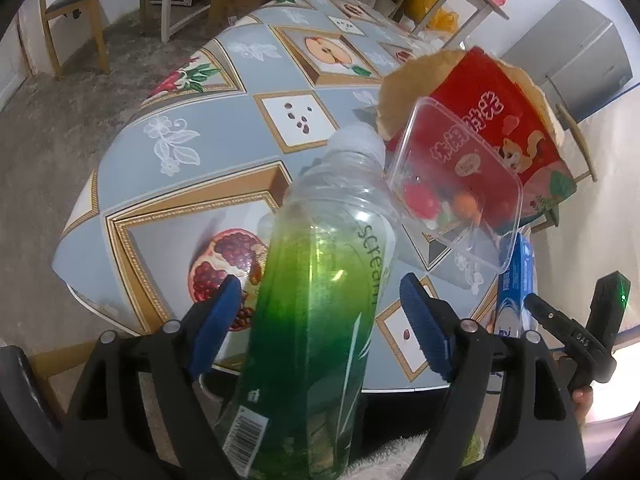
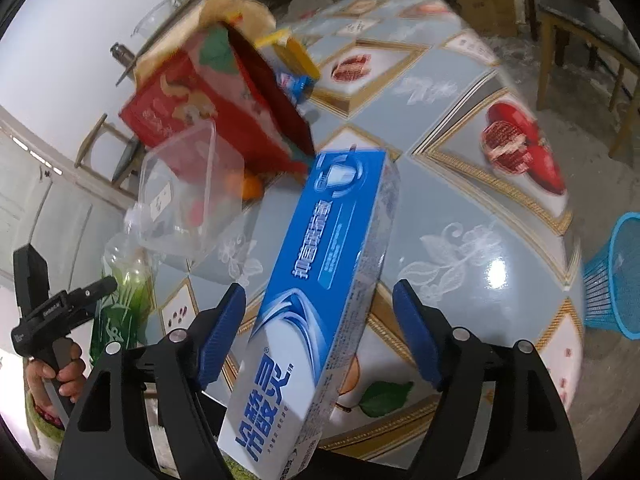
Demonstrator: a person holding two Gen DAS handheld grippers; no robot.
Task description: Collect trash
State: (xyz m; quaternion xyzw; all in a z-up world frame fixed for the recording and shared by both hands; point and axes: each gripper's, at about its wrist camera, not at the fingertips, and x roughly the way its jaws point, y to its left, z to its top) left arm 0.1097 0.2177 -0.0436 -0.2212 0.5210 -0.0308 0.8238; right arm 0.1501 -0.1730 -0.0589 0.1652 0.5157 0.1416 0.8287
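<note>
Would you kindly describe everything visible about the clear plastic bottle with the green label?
The clear plastic bottle with the green label lies between the left gripper's open blue pads, which show gaps either side. Its label fades from yellow-green to dark green, with a barcode near the camera. Its pale cap points toward the transparent plastic container.

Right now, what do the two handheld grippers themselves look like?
Both match: the left gripper and right gripper have black plastic frames with triangular cutouts, silver pivot pins and ribbed blue pads on the jaws. Each has a black pistol-style handle in a bare hand. No cables visible.
</note>
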